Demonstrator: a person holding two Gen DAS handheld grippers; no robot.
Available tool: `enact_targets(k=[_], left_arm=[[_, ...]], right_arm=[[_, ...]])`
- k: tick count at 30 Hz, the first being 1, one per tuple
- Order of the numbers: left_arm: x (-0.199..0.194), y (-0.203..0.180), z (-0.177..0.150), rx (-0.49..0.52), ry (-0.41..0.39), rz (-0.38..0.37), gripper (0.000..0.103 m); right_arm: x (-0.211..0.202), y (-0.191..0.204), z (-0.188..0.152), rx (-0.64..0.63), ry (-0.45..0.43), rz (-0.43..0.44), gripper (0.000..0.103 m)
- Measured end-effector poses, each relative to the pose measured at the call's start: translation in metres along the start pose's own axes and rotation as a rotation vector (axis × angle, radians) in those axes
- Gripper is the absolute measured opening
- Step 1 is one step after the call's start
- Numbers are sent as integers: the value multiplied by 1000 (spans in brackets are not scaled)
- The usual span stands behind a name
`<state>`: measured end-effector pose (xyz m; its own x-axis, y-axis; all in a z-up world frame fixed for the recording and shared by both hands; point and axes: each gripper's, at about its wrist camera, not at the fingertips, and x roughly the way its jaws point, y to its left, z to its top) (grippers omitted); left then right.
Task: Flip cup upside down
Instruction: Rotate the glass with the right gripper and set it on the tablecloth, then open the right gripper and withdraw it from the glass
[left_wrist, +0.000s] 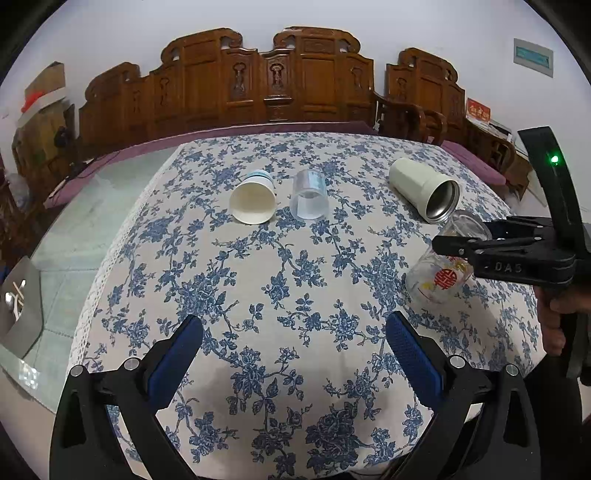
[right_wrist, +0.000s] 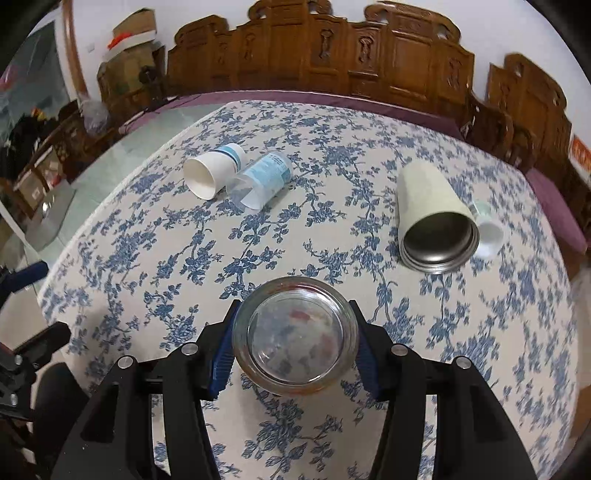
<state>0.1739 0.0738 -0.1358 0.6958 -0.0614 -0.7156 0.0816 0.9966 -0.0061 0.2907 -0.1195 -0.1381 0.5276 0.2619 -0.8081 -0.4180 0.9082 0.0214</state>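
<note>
We log the clear glass cup with red and yellow print (right_wrist: 295, 334), tilted above the blue-floral tablecloth (right_wrist: 258, 236), pinched by our right gripper (right_wrist: 293, 341) at 6 o'clock of its own view, whose base-on look hides the print's red emblem seen from the left, while our left gripper (left_wrist: 293, 347) hovers spread wide.

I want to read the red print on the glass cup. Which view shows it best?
The left wrist view: the glass cup appears side-on, tilted, red emblem facing the camera, held by the right gripper. The right wrist view looks at its round end, print blurred.
</note>
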Motion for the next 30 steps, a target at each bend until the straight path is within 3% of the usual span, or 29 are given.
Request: enact_targets(k=[9, 11, 15, 23, 30], left_arm=[[-3, -2, 1, 6, -8, 6, 95], [-4, -3, 2, 2, -15, 10, 95], [-10, -5, 4, 0, -35, 23, 95], [-16, -20, 3, 5, -38, 72, 95], [-21, -43, -5, -5, -17, 82, 95]], right_arm=[[9, 7, -8, 8, -12, 36, 58], [7, 4, -10, 45, -14, 73, 71], [-4, 0, -18, 68, -51, 81, 74], [-50, -20, -57, 142, -151, 65, 98], [-94, -35, -90, 171, -224, -5, 100]])
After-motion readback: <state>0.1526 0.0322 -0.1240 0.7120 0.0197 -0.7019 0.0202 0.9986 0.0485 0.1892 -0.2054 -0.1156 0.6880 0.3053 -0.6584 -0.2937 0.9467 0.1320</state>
